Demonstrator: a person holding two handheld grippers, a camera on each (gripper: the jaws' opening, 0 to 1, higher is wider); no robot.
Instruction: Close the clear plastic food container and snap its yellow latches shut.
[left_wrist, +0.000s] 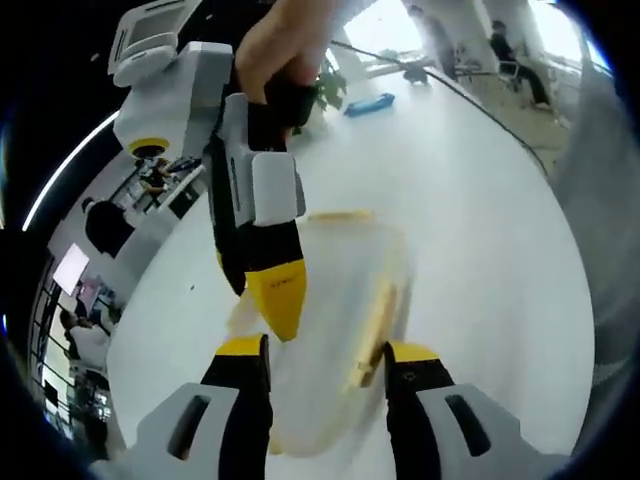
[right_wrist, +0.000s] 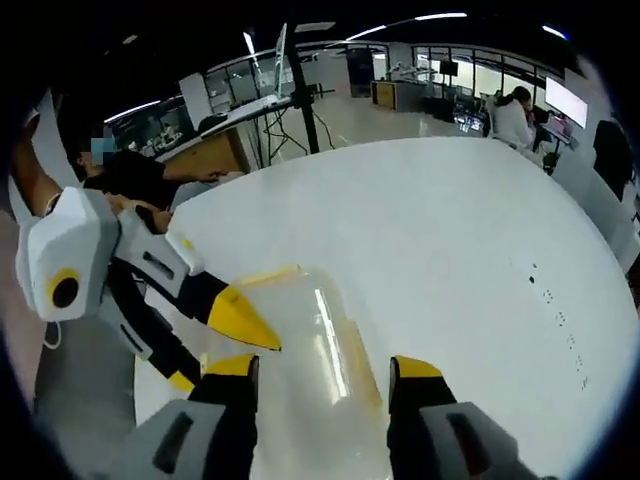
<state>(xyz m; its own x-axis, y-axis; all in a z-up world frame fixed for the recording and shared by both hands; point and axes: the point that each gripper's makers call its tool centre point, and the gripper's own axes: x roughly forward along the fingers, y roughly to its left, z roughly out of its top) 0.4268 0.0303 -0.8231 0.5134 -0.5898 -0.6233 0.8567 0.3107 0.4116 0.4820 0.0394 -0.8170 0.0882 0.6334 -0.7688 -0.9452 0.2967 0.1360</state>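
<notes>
Yellow-tipped and standing apart, the jaws of the left tool (left_wrist: 325, 362) straddle the near end of the clear container (left_wrist: 335, 320), clamped on nothing as far as the left gripper view shows. From the upper left of that view the right tool (left_wrist: 272, 295) reaches down with its yellow tip on or just above the container's lid; whether it touches I cannot tell. In the right gripper view the right tool (right_wrist: 322, 372) also has its jaws spread, and the left tool (right_wrist: 240, 322) comes in from the left, its tip at the container (right_wrist: 310, 370) edge.

The container sits on the white bench (right_wrist: 450, 240), directly ahead of both tools. A yellow latch (left_wrist: 372, 335) runs along one side and another yellow strip (left_wrist: 340, 215) marks the far edge. The lid looks to be lying over the box, so closing seems largely done. The blur hides whether any latch is snapped; I judge the latching as still to do.
</notes>
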